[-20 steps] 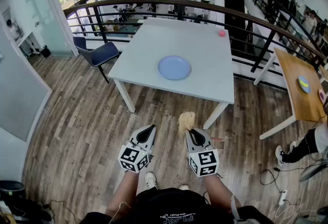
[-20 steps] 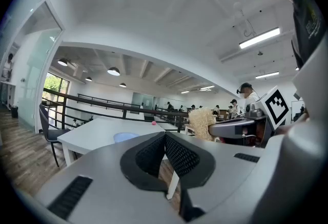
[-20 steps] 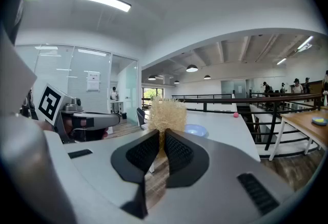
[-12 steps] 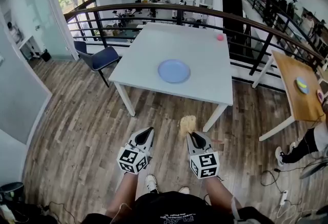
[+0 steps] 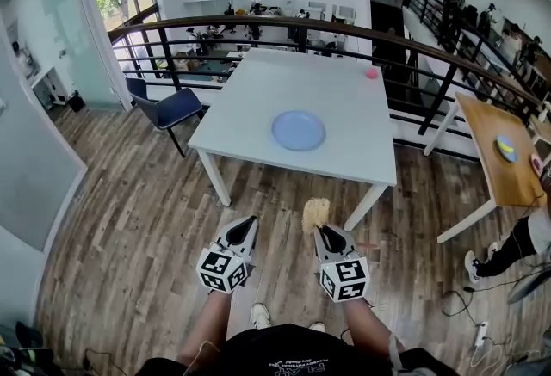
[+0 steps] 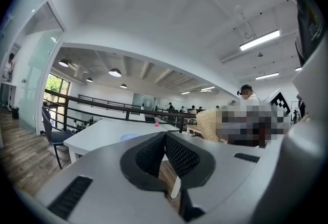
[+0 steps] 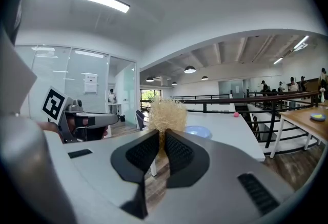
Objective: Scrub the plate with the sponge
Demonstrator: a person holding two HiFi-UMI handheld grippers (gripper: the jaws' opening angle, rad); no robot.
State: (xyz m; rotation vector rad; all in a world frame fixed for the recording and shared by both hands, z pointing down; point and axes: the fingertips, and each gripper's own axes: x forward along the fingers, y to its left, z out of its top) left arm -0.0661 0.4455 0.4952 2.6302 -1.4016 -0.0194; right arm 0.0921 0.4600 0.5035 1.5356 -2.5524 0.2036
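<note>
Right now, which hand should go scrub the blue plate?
The right. The right gripper is shut on the straw-coloured sponge, while the left gripper is shut on nothing. The plate lies ahead on the white table.

The floor (image 5: 155,219) is open right up to the counter (image 5: 250,90). On top there's just a plate (image 5: 299,130) mid-counter and a ball (image 5: 372,72) far right, with a chair (image 5: 168,103) off to the left.
</note>
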